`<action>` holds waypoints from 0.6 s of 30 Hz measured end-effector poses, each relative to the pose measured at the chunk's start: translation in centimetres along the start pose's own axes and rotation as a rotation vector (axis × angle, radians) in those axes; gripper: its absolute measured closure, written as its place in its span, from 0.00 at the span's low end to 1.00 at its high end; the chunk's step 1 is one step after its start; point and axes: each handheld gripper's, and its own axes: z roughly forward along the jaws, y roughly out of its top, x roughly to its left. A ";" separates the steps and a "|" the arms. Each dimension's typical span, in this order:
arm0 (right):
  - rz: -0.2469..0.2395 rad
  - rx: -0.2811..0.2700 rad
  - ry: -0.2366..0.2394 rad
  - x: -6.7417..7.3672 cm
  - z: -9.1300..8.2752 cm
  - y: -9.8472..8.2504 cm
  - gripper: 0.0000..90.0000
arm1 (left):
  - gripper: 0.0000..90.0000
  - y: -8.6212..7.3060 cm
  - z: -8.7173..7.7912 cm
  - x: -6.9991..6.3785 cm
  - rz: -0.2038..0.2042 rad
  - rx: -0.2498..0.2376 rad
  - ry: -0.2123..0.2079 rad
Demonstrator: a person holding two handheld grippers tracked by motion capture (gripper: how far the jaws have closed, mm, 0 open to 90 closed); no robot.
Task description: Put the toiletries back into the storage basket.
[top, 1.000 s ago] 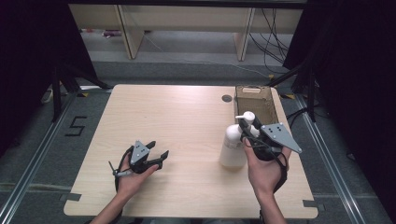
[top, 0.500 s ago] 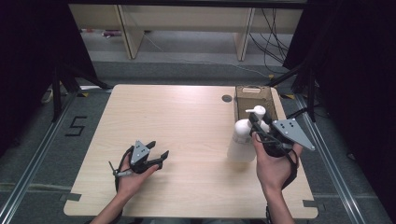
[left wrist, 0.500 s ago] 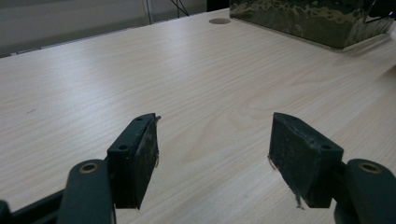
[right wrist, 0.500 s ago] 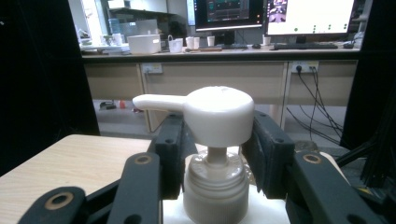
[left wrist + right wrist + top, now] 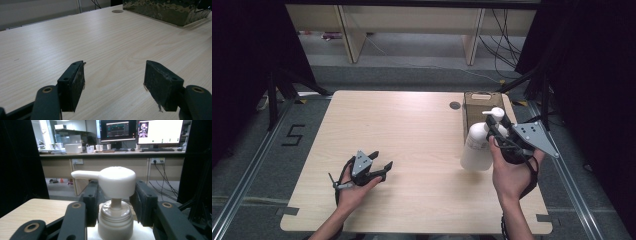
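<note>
A white pump bottle hangs beside the open box at the table's right, its base close above the tabletop. My right gripper is shut on its neck, just under the pump head. In the right gripper view the pump head sits between the two jaws of the right gripper, spout pointing left. My left gripper rests on the table at the front left, held in a hand. Nothing lies between the jaws of the open left gripper, and bare wood shows beyond them.
The light wooden table has a round cable hole near the box. The box's dark mottled wall lies far ahead of the left gripper. Shelving and cables stand beyond the table's far edge.
My right gripper has carried the pump bottle to the right and farther back, up to the box. The left gripper has stayed where it was.
</note>
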 end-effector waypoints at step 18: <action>-0.012 -0.029 -0.054 -1.1 0.9 1.6 0.67 | 0.36 0.0 0.0 0.0 0.002 0.000 -0.004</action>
